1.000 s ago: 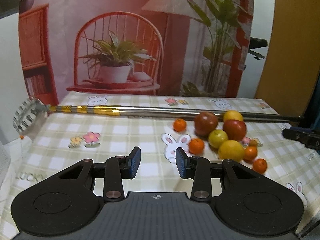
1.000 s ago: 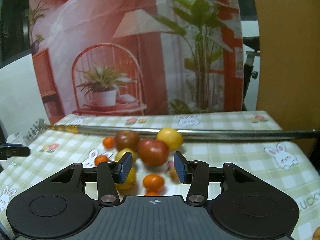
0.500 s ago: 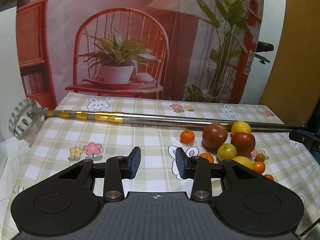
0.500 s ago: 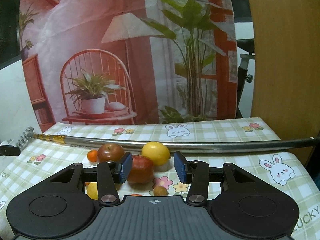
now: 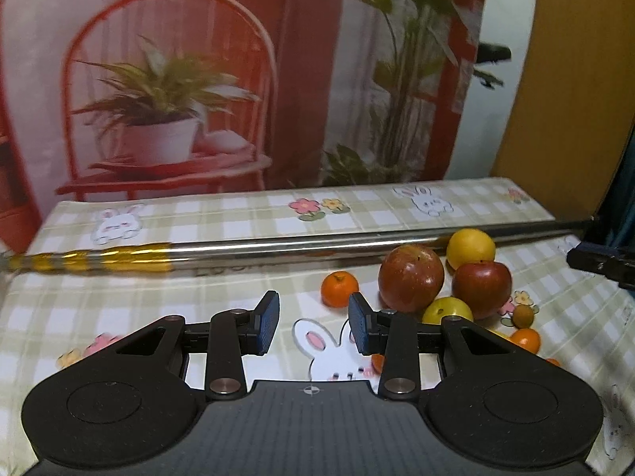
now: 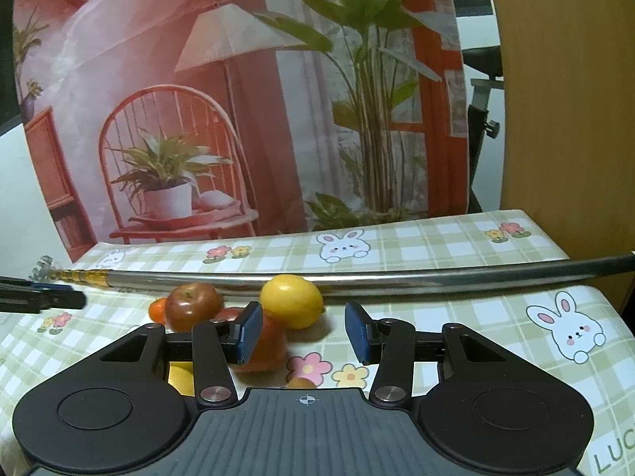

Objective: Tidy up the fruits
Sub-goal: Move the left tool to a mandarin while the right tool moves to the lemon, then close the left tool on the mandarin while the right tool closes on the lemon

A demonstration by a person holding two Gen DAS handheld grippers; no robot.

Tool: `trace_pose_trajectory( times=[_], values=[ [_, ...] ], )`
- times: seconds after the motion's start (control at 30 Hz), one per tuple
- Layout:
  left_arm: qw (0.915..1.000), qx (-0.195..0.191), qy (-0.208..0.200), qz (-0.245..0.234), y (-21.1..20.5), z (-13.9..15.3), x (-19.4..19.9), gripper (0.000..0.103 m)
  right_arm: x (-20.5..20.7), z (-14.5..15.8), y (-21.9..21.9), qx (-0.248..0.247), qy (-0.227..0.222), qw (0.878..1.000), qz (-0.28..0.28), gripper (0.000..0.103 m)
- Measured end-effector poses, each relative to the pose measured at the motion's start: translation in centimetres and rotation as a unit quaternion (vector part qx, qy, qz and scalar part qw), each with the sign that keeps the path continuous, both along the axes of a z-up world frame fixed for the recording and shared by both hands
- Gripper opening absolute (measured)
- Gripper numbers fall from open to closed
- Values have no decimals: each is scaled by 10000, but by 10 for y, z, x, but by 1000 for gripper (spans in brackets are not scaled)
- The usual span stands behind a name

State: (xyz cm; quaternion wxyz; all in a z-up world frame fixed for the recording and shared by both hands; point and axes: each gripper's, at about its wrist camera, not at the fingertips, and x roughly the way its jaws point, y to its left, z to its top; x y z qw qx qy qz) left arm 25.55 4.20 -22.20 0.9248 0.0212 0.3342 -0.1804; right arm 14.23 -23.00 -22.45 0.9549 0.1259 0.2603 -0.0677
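Over fruit cluster, my right gripper (image 6: 303,331) and left gripper (image 5: 313,323) part-open, empty; lemon (image 6: 291,300) may roll if I nudge.

Surface materials and finishes on the fruit table

The tablecloth (image 5: 222,289) reads as smooth printed sheet with a faint sheen, checked and patterned. The pole (image 6: 397,279) is polished bare metal, mirror-glossy, with a gold foil-like wrapped section (image 5: 99,260). The apples (image 5: 410,277) have waxy, glossy skin; the lemon (image 6: 291,300) and the small orange (image 5: 339,288) show a matt, finely pitted peel. Both gripper bodies (image 5: 313,416) are matt black plastic with a ribbed centre panel; the finger pads (image 6: 250,331) are blue, finely textured rubber-like material. The backdrop (image 6: 238,99) is creased printed sheet.
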Motion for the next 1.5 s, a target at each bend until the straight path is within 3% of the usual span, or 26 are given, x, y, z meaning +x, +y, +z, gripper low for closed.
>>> trace_pose_trajectory(
  times=[0.13,0.23,0.8,0.83,1.13,1.5],
  values=[
    [9995,-82,159,-277,-15,-15,26,40,6,-4,-6,5,91,9999,-59,43],
    [9990,59,175,-395,-26,-26,38,40,7,-7,-9,8,121,9999,-105,43],
    [9973,87,604,-401,-45,-58,79,40,5,-22,-23,161,277,9990,-314,43],
    [9975,72,597,-380,-45,-59,79,36,6,-23,-23,167,278,9990,-320,43],
    [9986,-53,422,-317,-30,-47,60,36,8,-25,-29,228,208,9989,-357,43],
    [9986,-500,61,-148,3,-9,1,36,40,-23,-32,426,-59,9990,-101,44]
  ],
)
